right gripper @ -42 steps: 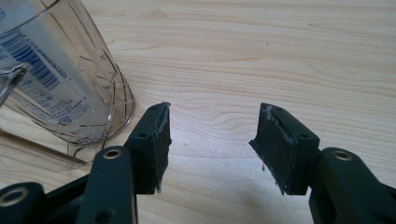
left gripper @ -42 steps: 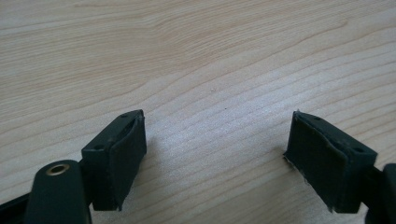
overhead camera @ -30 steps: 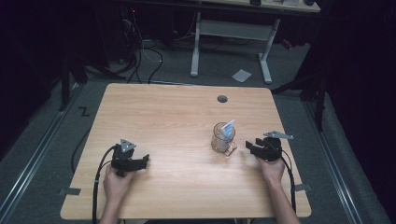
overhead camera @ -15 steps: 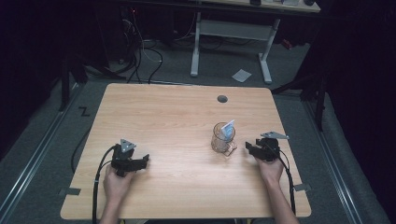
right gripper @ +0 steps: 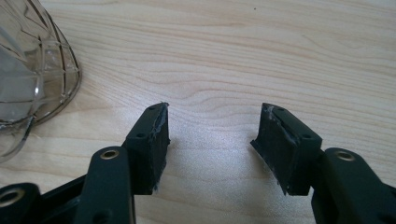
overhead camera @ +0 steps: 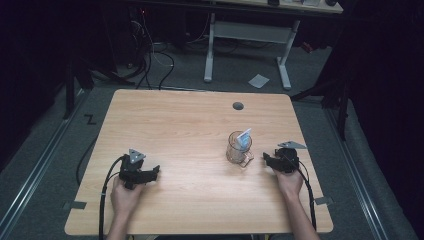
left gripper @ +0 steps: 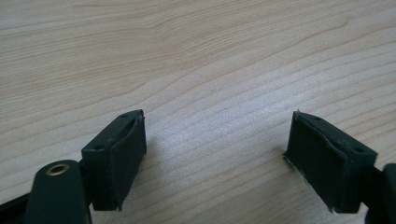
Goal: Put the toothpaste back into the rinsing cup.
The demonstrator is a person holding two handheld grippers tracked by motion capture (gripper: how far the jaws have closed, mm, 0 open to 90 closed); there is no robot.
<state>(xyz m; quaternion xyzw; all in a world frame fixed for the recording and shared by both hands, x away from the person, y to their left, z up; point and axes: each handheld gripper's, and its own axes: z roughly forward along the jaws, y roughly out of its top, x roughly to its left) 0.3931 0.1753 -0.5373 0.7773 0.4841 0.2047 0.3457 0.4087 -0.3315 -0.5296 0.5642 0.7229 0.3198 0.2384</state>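
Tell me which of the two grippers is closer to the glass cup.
The right gripper. It sits just beside the glass cup holding a blue-white packet, jaws open; the left gripper lies far across the table.

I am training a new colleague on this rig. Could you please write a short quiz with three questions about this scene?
1. True or false: the right claw is shut on the glass jug.
2. Multiple choice: what lies between the jaws of the left claw? A) a spoon B) only bare table C) the jug
3. Fill in: in the high view, a pale blue item stands inside the ____.

Key
1. False. The right claw is open, with the jug beside it and nothing between the jaws.
2. B.
3. jug.
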